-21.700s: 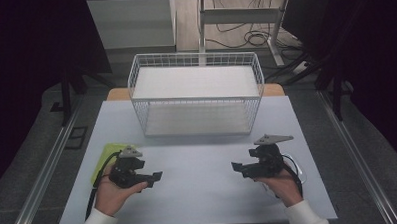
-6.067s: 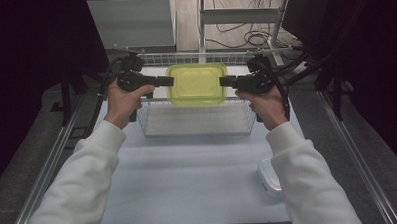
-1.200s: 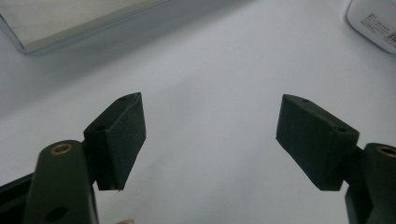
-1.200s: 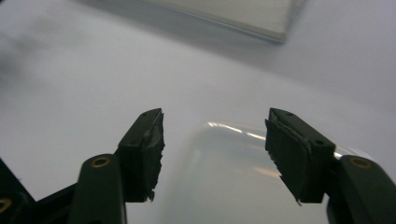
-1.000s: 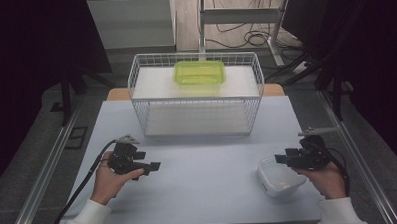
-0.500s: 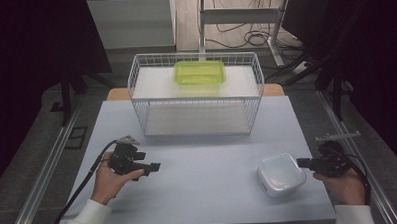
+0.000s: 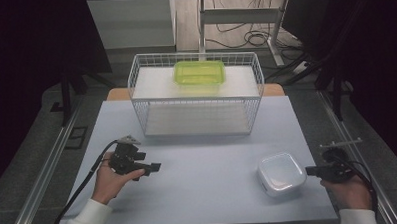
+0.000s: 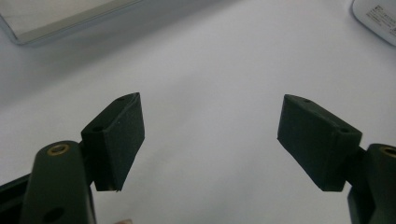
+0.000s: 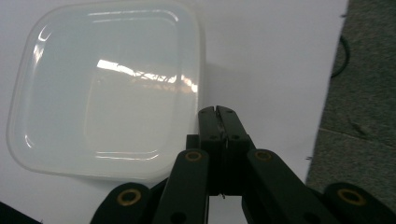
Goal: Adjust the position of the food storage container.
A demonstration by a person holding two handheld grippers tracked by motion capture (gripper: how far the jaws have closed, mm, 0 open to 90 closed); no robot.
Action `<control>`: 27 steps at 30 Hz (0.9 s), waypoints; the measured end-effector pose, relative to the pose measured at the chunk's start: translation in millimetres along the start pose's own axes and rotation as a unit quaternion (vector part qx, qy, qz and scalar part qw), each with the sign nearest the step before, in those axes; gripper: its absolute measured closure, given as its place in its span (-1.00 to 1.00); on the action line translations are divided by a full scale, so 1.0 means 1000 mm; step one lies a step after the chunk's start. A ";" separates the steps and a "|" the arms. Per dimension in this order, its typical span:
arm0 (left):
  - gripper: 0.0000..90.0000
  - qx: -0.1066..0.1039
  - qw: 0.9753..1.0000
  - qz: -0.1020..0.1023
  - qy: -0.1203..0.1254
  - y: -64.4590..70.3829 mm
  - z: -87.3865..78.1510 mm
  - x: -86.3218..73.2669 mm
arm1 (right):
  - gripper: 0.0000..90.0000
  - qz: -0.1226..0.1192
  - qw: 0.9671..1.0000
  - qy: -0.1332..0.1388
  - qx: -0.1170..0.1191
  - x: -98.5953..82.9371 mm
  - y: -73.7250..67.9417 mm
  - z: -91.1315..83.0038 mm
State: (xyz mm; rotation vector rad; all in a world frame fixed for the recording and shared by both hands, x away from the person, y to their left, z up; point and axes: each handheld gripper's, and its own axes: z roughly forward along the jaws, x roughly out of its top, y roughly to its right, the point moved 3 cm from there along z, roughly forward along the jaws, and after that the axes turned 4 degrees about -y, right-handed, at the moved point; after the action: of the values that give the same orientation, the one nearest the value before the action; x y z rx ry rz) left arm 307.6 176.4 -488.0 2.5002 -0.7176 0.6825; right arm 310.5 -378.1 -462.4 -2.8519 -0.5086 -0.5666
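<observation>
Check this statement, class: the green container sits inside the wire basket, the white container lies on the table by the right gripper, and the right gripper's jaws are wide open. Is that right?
Not quite. The right gripper has its jaws shut, pressed together beside the white container, as the right gripper view shows. The green container does sit in the wire basket.

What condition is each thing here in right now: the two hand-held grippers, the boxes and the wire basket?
Left hand-held gripper: jaws wide open, empty, over the bare table.
Right hand-held gripper: jaws shut on nothing, just beside the white container.
White container: resting flat on the table, not gripped.
Green container: sitting at the back of the basket, upright.
Wire basket: standing upright at the far side of the table, holding the green container.
</observation>
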 end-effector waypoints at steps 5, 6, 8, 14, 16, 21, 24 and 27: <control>-0.51 0.001 1.000 0.001 0.001 0.000 -0.002 0.000 | 0.98 -0.003 1.000 -0.018 -0.010 0.000 -0.003 0.005; -0.51 0.001 1.000 0.000 0.002 -0.001 -0.002 0.000 | 0.98 -0.004 1.000 -0.020 -0.005 0.000 -0.006 0.006; -0.51 0.001 1.000 0.000 0.002 -0.001 -0.002 -0.001 | 0.98 -0.009 1.000 -0.023 -0.002 0.001 -0.009 0.007; -0.51 -0.005 1.000 -0.003 0.001 0.000 -0.001 -0.001 | 0.98 -0.024 0.999 -0.026 0.019 0.004 -0.026 0.012; -0.52 -0.004 1.000 -0.001 -0.001 0.000 0.000 -0.001 | 0.98 -0.030 0.999 -0.028 0.020 0.006 -0.031 0.014; -0.52 -0.006 1.000 -0.002 0.000 0.000 0.000 -0.001 | 0.98 -0.041 0.998 -0.029 0.029 0.009 -0.039 0.018; -0.52 -0.007 1.000 -0.004 0.001 0.000 -0.001 -0.001 | 0.98 -0.044 0.998 -0.029 0.033 0.009 -0.042 0.019; -0.52 -0.009 1.000 -0.003 0.002 0.000 -0.002 -0.001 | 0.98 -0.055 0.997 -0.034 0.031 0.011 -0.050 0.022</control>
State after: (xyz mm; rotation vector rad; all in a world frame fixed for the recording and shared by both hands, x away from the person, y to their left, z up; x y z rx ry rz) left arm 306.9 177.8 -487.2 2.4836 -0.7108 0.6765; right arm 309.3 -323.3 -471.9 -2.8043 -0.6859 -0.4652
